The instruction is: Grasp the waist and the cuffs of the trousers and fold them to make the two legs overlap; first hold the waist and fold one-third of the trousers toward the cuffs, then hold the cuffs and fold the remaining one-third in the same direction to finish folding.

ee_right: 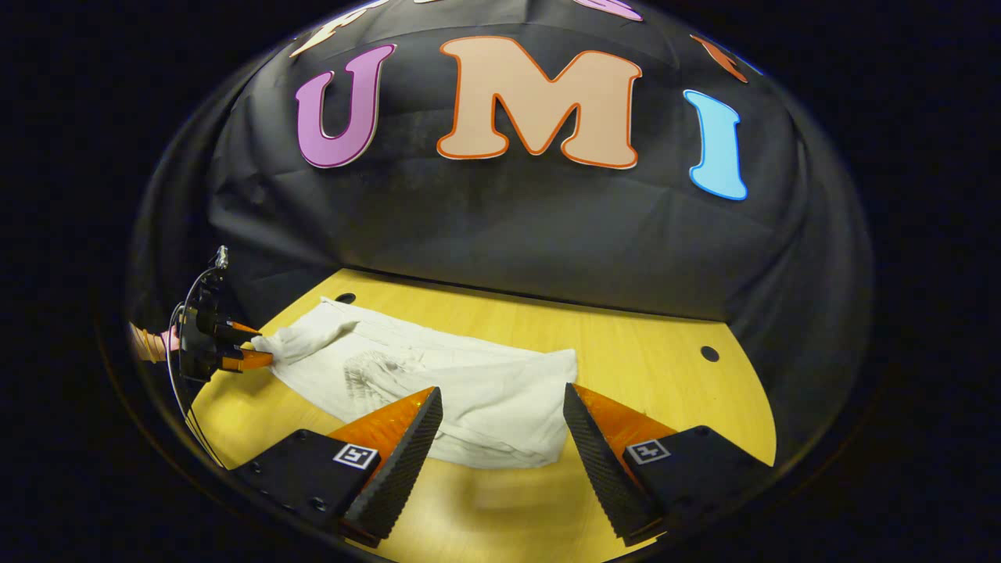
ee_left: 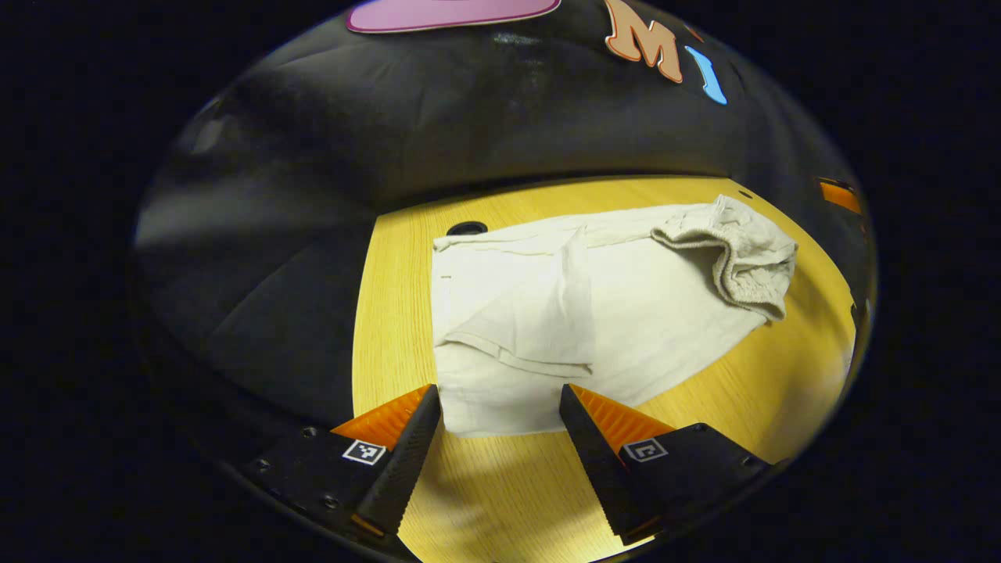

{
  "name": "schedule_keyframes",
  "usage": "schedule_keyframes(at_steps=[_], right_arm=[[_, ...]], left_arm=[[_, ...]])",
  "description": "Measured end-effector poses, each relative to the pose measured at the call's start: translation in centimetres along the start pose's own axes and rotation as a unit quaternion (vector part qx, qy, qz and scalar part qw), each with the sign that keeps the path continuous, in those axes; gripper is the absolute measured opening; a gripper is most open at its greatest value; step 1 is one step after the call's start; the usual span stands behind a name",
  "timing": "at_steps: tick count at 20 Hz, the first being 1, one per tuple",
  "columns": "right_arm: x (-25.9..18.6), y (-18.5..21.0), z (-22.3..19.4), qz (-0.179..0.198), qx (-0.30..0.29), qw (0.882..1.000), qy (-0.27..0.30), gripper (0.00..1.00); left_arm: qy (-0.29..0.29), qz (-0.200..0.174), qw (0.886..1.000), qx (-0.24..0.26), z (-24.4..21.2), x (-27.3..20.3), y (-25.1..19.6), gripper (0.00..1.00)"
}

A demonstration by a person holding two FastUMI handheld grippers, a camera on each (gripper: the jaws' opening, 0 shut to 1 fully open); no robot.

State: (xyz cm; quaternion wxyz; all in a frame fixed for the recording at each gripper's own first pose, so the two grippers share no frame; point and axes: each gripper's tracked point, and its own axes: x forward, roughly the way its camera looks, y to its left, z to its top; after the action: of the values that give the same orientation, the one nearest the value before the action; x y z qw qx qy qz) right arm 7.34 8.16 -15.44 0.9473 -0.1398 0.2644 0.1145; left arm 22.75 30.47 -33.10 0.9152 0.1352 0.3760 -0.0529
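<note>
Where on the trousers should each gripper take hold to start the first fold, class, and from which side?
Grip the trousers at the gathered elastic waist, which lies bunched and raised off the wooden table, so fingers could likely slide under from the table-edge side. The open left gripper faces the flat cuff end; the open right gripper hangs over the cloth's near edge.

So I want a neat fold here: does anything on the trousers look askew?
Yes: the waist is bunched into a rumpled heap at the far end of the trousers, and a flap lies creased across the cloth.
</note>
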Motion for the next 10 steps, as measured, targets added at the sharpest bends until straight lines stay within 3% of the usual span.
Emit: schedule_keyframes(at_steps=[4, 6, 8, 9, 10], right_arm=[[-1.8, -1.6, -0.5, -0.019, -0.002, 1.000, 0.002, 0.98], [-2.3, -1.6, -0.9, -0.016, 0.005, 1.000, 0.005, 0.99], [-2.5, -1.4, -1.3, -0.012, 0.007, 1.000, 0.007, 0.99], [-2.5, -1.0, -1.6, -0.008, 0.006, 1.000, 0.011, 0.99], [-2.5, -0.8, -1.8, -0.005, 0.005, 1.000, 0.012, 0.98]], left_arm=[[0.008, -0.008, 1.000, -0.004, -0.4, 0.4, -0.5, 0.93], [0.015, -0.019, 1.000, -0.004, -0.8, 0.4, -0.9, 0.88], [0.014, -0.023, 1.000, -0.014, -0.7, 0.7, -1.3, 0.81], [0.011, -0.025, 1.000, -0.015, -0.6, 0.6, -1.6, 0.69], [0.008, -0.030, 0.999, -0.016, -0.3, 0.8, -2.0, 0.65]])
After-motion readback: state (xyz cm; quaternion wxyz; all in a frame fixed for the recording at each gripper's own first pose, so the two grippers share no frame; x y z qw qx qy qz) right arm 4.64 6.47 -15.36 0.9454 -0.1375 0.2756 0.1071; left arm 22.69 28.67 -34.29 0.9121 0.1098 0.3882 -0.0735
